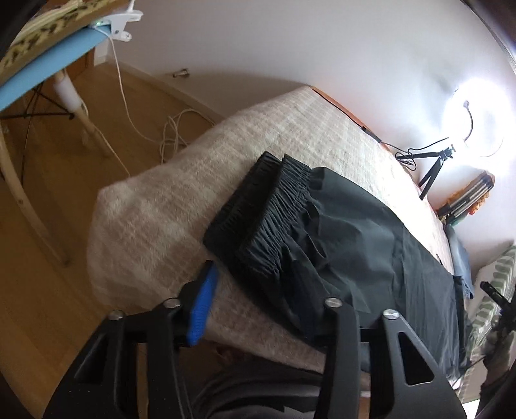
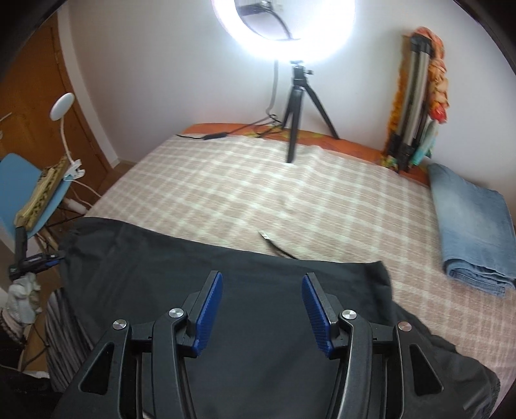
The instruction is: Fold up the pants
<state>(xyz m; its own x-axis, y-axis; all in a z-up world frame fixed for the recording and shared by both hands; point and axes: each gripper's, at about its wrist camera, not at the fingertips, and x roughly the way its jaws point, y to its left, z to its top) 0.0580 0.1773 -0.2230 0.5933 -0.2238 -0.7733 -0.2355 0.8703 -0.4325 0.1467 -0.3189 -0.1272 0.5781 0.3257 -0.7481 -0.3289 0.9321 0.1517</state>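
Left wrist view: black pants (image 1: 338, 245), thin and matte, laid lengthwise on the plaid blanket (image 1: 180, 193) of the bed. Gathered elastic waistband in 2 ruffled layers at the far-left end, legs running off toward the right. Soft creases below the waistband, smoother cloth farther along. Left gripper (image 1: 267, 309) low at the near edge of the bed, beside the waistband end. Left blue pad (image 1: 201, 309) bare over the blanket, just outside the cloth's edge; right finger hidden under or behind the black fabric. Jaws partly apart, with the near hem lying between them; cannot tell whether the pads press on it.

Right wrist view: same pants (image 2: 225, 267) as a broad dark sheet across the near part of the bed, far edge running on a slant, 1 corner at the right, looser folds toward the lower right. Right gripper (image 2: 262, 309) spread wide above the cloth, both blue pads (image 2: 209, 312) clear and bare, nothing pinched between them, fabric filling the gap beneath. Left gripper (image 2: 38, 259) small at the far-left edge of the pants. Folded jeans (image 2: 474, 225) on the blanket's right side, well apart from the pants; ring light (image 2: 283, 19) on a tripod at the far wall.
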